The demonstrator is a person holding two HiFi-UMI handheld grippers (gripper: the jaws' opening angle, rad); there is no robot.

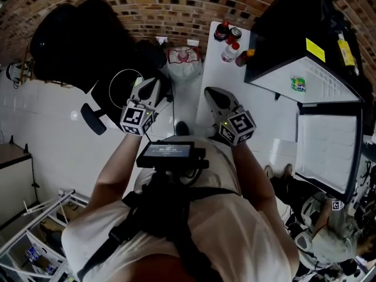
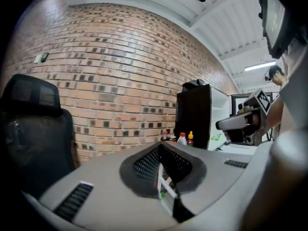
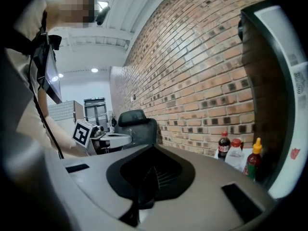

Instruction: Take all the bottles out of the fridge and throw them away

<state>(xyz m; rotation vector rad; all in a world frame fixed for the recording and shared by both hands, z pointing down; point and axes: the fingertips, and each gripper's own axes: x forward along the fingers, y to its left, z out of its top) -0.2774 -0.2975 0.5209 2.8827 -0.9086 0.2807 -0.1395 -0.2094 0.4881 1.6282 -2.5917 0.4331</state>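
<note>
Your grey left gripper, right gripper: jaws together, empty; reach like that, you'll topple those red-capped plastic bottles.

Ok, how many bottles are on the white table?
3: cola bottle by the wall, clear red-capped bottle beside it, sauce bottle nearest the fridge. A can-like item is unclear; more may be hidden.
</note>
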